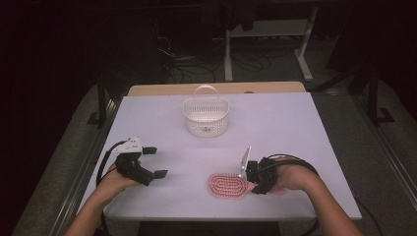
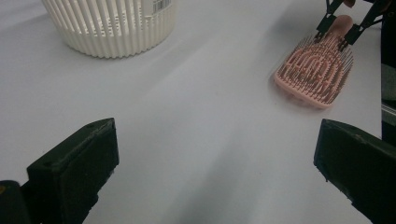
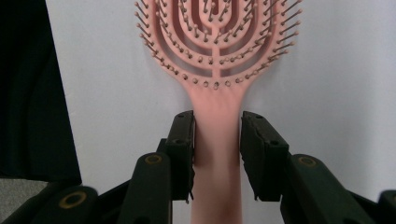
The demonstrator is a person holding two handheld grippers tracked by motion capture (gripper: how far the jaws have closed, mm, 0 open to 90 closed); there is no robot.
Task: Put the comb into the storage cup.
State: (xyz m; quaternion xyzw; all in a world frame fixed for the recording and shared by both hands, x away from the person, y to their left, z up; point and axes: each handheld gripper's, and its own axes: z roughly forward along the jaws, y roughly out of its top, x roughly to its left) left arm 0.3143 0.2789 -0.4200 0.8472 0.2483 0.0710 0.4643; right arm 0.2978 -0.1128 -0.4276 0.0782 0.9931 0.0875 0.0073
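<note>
1. Right gripper view: my right gripper (image 3: 217, 140) clamps the pink hairbrush (image 3: 217, 56) by its handle, bristles up, head flat on the table (image 1: 295, 128).
2. My left gripper (image 1: 153, 161) waits released, leaving the basket (image 1: 206, 117) clear.

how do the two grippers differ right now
The left gripper stands wide open over bare table with nothing between its jaws; the right gripper has its jaws against the handle of the pink hairbrush. The left sits far from the brush, the right at the brush's handle end. Both have black jaws and are held low over the white table.
</note>
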